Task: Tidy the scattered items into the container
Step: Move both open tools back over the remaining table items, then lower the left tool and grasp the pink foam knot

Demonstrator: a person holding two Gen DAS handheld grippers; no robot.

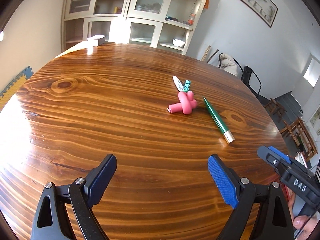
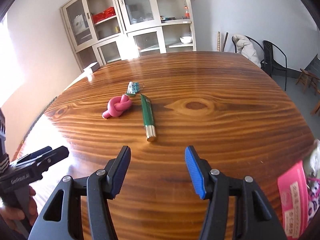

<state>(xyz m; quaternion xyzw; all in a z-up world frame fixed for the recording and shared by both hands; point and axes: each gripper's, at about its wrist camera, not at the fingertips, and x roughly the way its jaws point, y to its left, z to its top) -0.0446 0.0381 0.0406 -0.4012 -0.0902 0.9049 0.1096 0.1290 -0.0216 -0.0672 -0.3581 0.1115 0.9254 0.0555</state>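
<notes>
Left gripper (image 1: 162,177) is held with jaws wide apart, nothing between the blue pads (image 1: 221,180); bare wooden table (image 1: 100,110) is seen in the gap. Right gripper (image 2: 158,170) is likewise spread, nothing gripped.

Scattered items are grouped ahead of both claws, well apart from the fingertips:
- Pink knotted piece (image 1: 183,104) is seen ahead and slightly right of the left claw's centreline; from the right claw it (image 2: 118,108) lies ahead and to the left.
- Green pen (image 1: 218,120) lies just right of the knot, silver end pointed back toward the claws. In the right wrist view it (image 2: 148,117) sits nearly straight ahead of the left finger and is the nearest item to that claw.
- White marker (image 1: 178,83) lies just beyond the knot, its near end at or touching the knot; contact cannot be confirmed. Also seen at (image 2: 131,89).
- Teal binder clips (image 1: 187,84) are beside the marker on its far-right side, also at (image 2: 138,86).

Right gripper body is visible at the right edge of the left view (image 1: 288,172); left gripper is at the left edge of the right view (image 2: 34,166). The two are side by side.

A pink package (image 2: 294,198) is seen at the table edge, right of the right claw. No container can be identified for certain in either view.
</notes>
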